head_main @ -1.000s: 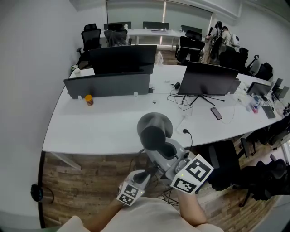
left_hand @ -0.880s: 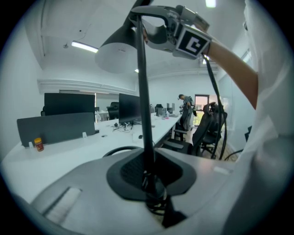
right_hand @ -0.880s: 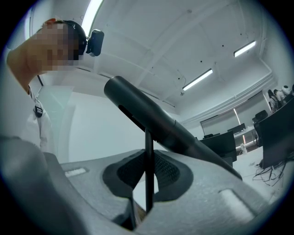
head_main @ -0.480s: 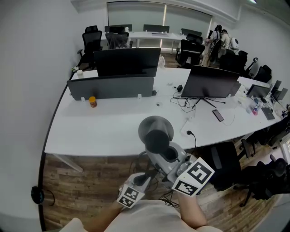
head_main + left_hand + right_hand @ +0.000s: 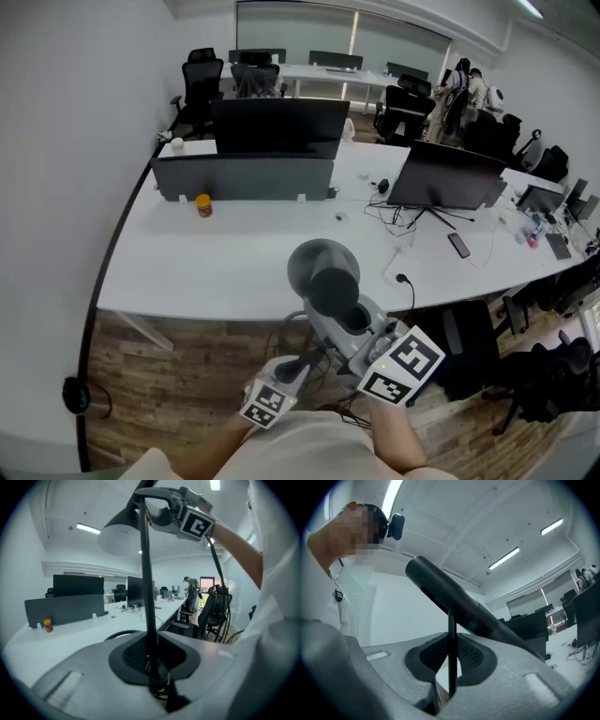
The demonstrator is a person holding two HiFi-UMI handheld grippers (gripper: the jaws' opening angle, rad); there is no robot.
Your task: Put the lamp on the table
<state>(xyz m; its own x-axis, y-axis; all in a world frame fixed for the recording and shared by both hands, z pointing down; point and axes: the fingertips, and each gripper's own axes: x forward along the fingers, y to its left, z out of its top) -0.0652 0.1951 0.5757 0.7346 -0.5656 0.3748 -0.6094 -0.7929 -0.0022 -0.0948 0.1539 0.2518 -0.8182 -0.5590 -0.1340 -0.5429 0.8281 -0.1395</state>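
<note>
I hold the lamp in the air with both grippers, over the wooden floor just before the near edge of the white table (image 5: 206, 272). Its grey round shade (image 5: 320, 264) hangs near that edge. The left gripper (image 5: 152, 660) is shut on the lamp's thin black stem (image 5: 146, 588), low down; in the head view the left gripper (image 5: 281, 384) sits close to my body. The right gripper (image 5: 451, 667) is shut on a thin black rod (image 5: 452, 639) under the lamp's thick black arm (image 5: 454, 602). In the head view the right gripper (image 5: 361, 328) is right behind the shade.
On the table stand a grey divider (image 5: 244, 176), two dark monitors (image 5: 445, 176), an orange-lidded jar (image 5: 203, 205), a phone (image 5: 459, 245) and loose cables (image 5: 398, 267). Office chairs (image 5: 469, 347) stand at the right. People (image 5: 464, 89) are at the far back.
In the head view the table and room have drifted a little right and down. The lamp and both grips on it look the same.
</note>
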